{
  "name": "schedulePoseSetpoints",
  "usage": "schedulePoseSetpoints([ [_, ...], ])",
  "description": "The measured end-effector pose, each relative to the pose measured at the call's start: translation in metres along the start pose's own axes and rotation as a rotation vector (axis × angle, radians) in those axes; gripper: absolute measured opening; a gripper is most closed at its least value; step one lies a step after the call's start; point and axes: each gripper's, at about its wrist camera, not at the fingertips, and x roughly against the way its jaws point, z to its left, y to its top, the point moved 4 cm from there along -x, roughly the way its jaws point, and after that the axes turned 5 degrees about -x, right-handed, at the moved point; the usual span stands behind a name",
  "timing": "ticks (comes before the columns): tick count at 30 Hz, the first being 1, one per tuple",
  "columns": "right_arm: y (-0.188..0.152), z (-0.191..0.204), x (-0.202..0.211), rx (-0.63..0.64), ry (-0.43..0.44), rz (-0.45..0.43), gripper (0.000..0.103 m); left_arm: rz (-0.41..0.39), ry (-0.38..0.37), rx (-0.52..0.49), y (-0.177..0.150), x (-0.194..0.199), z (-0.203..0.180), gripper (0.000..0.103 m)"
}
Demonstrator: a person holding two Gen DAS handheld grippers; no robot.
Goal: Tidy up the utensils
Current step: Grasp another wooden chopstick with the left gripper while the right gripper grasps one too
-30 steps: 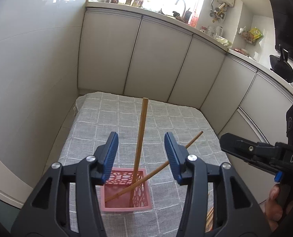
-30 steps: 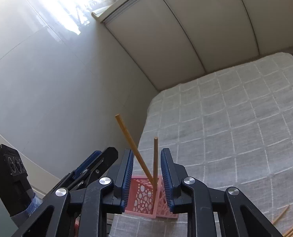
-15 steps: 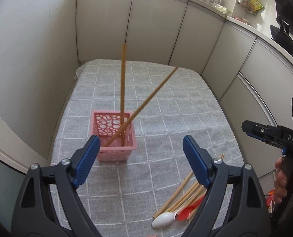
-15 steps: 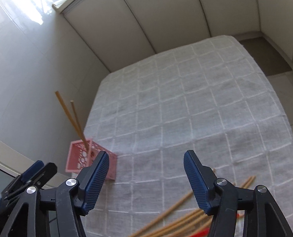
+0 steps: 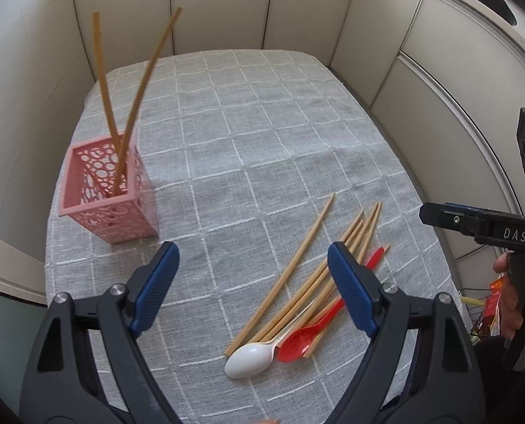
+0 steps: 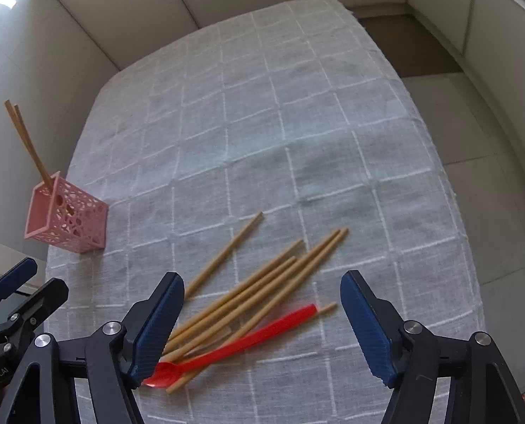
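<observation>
A pink perforated basket (image 5: 121,212) stands on the left of the grey checked tablecloth and holds two wooden chopsticks (image 5: 103,81) upright; it also shows in the right wrist view (image 6: 68,217). Several loose chopsticks (image 5: 298,275) lie in a pile with a white spoon (image 5: 250,355) and a red spoon (image 5: 298,339). My left gripper (image 5: 252,282) is open and empty above the cloth, just left of the pile. My right gripper (image 6: 262,321) is open and empty above the chopstick pile (image 6: 259,289) and red spoon (image 6: 234,346).
The table (image 6: 298,123) stands in a kitchen corner with cream cabinet doors (image 5: 220,3) behind and on the right. Bare floor (image 6: 474,123) lies past the table's right edge. The right gripper's body (image 5: 485,226) shows at the left view's right edge.
Both grippers have opened wide and pulled back from the basket, leaving two chopsticks standing in it. Both now hover over the loose pile nearer the table's front.
</observation>
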Motion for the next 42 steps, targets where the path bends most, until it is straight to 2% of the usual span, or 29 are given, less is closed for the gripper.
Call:
schedulePoseSetpoints([
  [3,-0.003,-0.015,-0.008,-0.014,-0.029,0.030,0.079,0.059,-0.024,-0.004,-0.006,-0.017,-0.010,0.086],
  [7,-0.006,-0.027,-0.018,-0.016,-0.069,0.066,0.079,0.116,-0.014,-0.022,-0.011,-0.038,-0.019,0.086],
  [14,-0.011,-0.039,-0.033,0.007,-0.097,0.109,0.081,0.157,-0.033,-0.046,-0.013,-0.072,-0.027,0.086],
  [21,-0.013,-0.054,-0.045,-0.018,-0.106,0.157,0.081,0.148,-0.071,-0.069,-0.006,-0.092,-0.032,0.084],
  [26,-0.007,-0.062,-0.048,-0.039,-0.113,0.160,0.081,0.142,-0.131,-0.056,0.003,-0.100,-0.038,0.059],
  [35,-0.002,-0.070,-0.053,-0.081,-0.094,0.178,0.081,0.144,-0.181,-0.138,0.014,-0.127,-0.066,0.035],
  [37,-0.001,-0.072,-0.055,-0.093,-0.093,0.183,0.081,0.118,-0.175,-0.146,0.017,-0.132,-0.070,0.031],
  [39,0.000,-0.073,-0.058,-0.108,-0.086,0.192,0.081,0.112,-0.146,-0.156,0.019,-0.135,-0.071,0.013],
  [42,0.002,-0.074,-0.063,-0.121,-0.074,0.201,0.081,0.127,-0.125,-0.137,0.023,-0.137,-0.070,0.012],
])
